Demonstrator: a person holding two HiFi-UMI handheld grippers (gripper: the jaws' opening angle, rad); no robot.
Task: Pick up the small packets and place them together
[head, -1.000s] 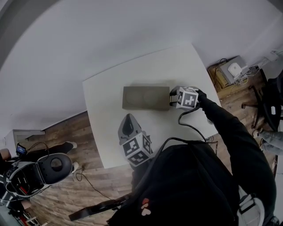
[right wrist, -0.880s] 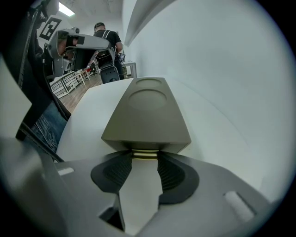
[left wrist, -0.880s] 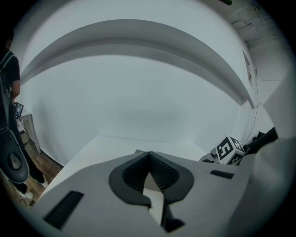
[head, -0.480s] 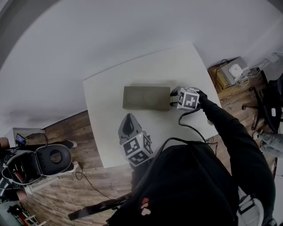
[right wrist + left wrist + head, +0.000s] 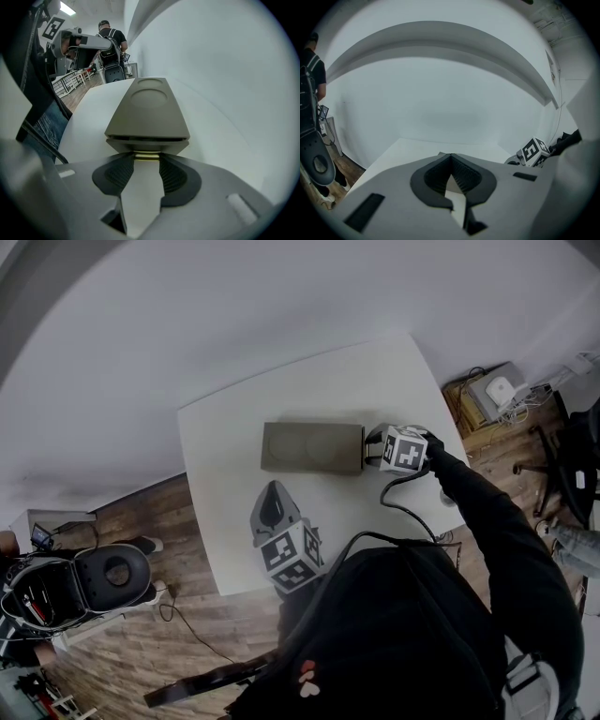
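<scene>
Almost nothing moved since earlier frame: right gripper (image 5: 367,448) still at end of box (image 5: 311,447). Left gripper (image 5: 273,495) parked over table (image 5: 225,531), jaws closed, empty. Right jaws apart, yellowish strip (image 5: 146,157) in box slot between tips, no firm pinch seen. Probably packet edge. I'd close squarely on strip and pull straight out, slowly.

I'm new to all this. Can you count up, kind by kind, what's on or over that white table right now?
Flat grey box: 1
Hand-held grippers: 2 (left hand-held gripper, right hand-held gripper)
Total: 3
</scene>
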